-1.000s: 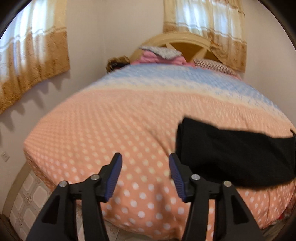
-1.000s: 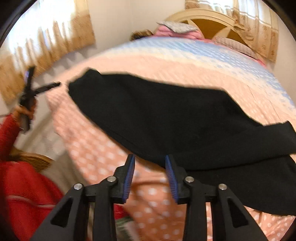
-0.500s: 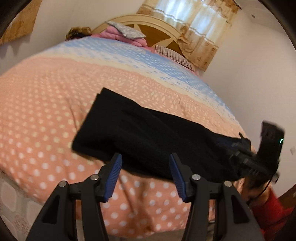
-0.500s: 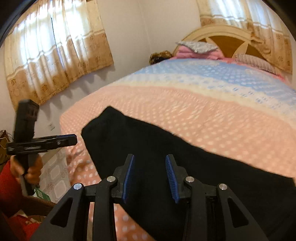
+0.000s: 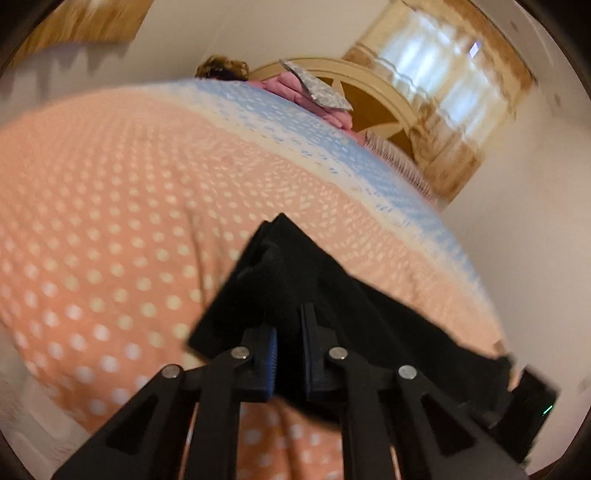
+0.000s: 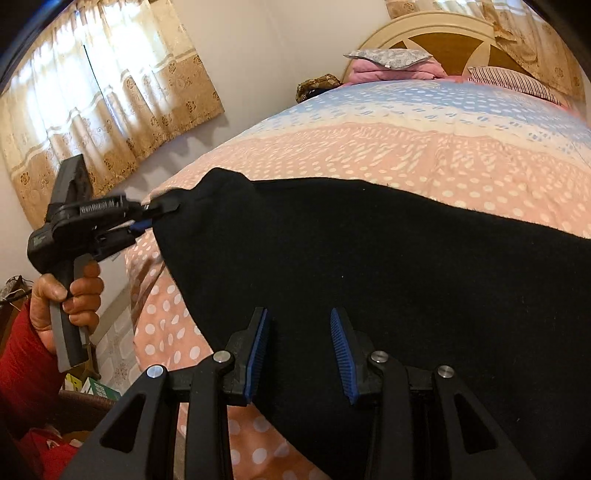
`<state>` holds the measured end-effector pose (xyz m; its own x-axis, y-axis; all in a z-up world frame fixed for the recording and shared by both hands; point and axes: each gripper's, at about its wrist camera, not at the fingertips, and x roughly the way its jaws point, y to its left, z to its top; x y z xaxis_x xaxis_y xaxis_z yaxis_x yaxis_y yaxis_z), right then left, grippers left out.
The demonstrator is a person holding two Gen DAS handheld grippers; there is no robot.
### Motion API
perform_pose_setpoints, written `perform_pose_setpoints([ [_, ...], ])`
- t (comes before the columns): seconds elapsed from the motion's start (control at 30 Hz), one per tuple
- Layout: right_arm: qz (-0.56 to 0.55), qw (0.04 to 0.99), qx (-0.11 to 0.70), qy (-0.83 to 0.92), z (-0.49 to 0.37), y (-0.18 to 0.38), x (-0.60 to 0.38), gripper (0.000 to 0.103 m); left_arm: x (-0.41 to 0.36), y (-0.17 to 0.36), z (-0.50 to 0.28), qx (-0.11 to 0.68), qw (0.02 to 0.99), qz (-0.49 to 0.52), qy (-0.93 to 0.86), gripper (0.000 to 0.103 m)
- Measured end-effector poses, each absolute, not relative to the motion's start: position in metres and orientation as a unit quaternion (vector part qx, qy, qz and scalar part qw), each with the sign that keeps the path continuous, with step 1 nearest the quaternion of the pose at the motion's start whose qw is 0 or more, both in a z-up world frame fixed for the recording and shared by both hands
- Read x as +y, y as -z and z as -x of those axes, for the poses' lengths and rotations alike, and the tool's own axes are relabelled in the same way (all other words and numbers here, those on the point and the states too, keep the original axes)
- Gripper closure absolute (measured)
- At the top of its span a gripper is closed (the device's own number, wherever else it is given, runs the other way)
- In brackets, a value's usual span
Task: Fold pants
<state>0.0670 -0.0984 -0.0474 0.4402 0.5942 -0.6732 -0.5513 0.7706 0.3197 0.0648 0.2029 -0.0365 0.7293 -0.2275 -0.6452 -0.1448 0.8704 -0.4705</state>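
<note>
Pants [image 6: 369, 266], black and laid flat across the near part of the bed [image 6: 424, 147], run left to right along its near edge, one end at the left corner. Your left tongs [image 5: 290, 332] have just been closing and are now pinched on that left end of the cloth, which bunches up between the blue pads; the right-wrist view shows the same tongs [image 6: 147, 218] biting the hem at the corner, your hand [image 6: 70, 291] on the grip, red sleeve [image 6: 26, 369] below. That hold looks meant to lift the end for a fold.

Your right tongs [image 6: 299, 347] hover narrowly parted over the middle of the fabric, nothing between the pads, likely placed to take a second hold on the near edge.

Beyond the pants the dotted peach and blue bedspread [image 5: 110, 221] lies bare up to the pillows [image 6: 391, 62] and headboard [image 6: 436, 33], giving ample room on the far side. To the left the mattress drops off just beside the gripped hem; the curtained wall [image 6: 92, 110] stands further left.
</note>
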Motion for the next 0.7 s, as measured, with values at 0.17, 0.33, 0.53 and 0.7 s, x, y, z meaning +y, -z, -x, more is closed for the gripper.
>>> perform_pose_setpoints([
  [0.17,-0.028,0.848,0.406,-0.34,-0.065,0.049,-0.098,0.064,0.202,0.055,-0.068,0.405,0.89,0.209,-0.019,0.083],
  [0.33,-0.003,0.847,0.4,-0.35,-0.061,0.046,-0.091,0.053,0.205,0.032,-0.058,0.377,0.911,0.145,-0.089,0.056],
  [0.53,-0.072,0.842,0.389,-0.368,-0.074,0.018,-0.116,0.052,0.185,-0.005,-0.048,0.31,0.943,0.076,-0.094,0.05],
  [0.7,-0.107,0.853,0.374,-0.348,-0.115,-0.005,-0.144,0.046,0.134,0.013,-0.066,0.343,0.937,0.066,0.0,0.051],
])
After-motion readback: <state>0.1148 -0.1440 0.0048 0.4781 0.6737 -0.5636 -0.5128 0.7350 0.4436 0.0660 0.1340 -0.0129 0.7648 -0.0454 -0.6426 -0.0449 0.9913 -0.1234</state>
